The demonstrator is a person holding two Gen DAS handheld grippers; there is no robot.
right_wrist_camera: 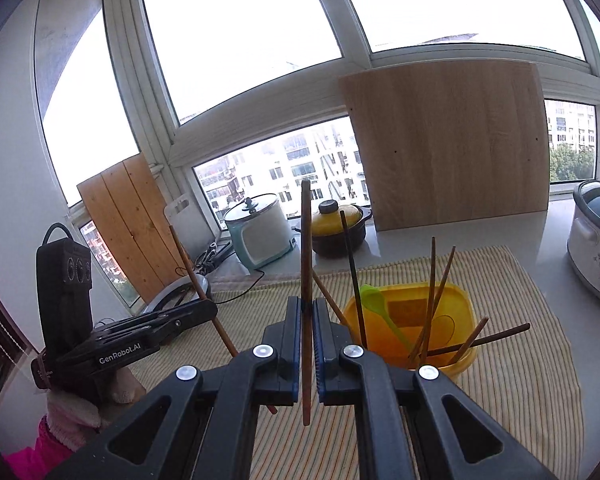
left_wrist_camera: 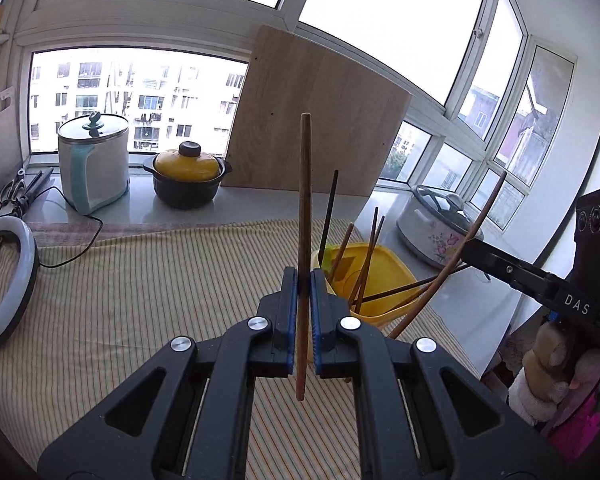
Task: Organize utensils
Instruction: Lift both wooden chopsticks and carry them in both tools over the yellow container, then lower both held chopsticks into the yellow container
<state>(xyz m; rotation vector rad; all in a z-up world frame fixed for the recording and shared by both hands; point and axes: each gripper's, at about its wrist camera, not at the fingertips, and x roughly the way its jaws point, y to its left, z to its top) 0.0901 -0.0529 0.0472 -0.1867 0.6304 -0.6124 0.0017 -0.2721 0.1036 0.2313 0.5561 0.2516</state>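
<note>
Two grippers, one chopstick each, above a yellow tub

Left wrist view: the left gripper (left_wrist_camera: 304, 276) is clamped tight on an upright brown chopstick (left_wrist_camera: 304, 216), raised over the striped cloth (left_wrist_camera: 140, 292); beside it the yellow container (left_wrist_camera: 388, 276) holds more chopsticks. Right wrist view: the right gripper (right_wrist_camera: 308, 308) pinches its own upright chopstick (right_wrist_camera: 306, 280), with the container just to the right and the left gripper's stick slanting at left.
</note>
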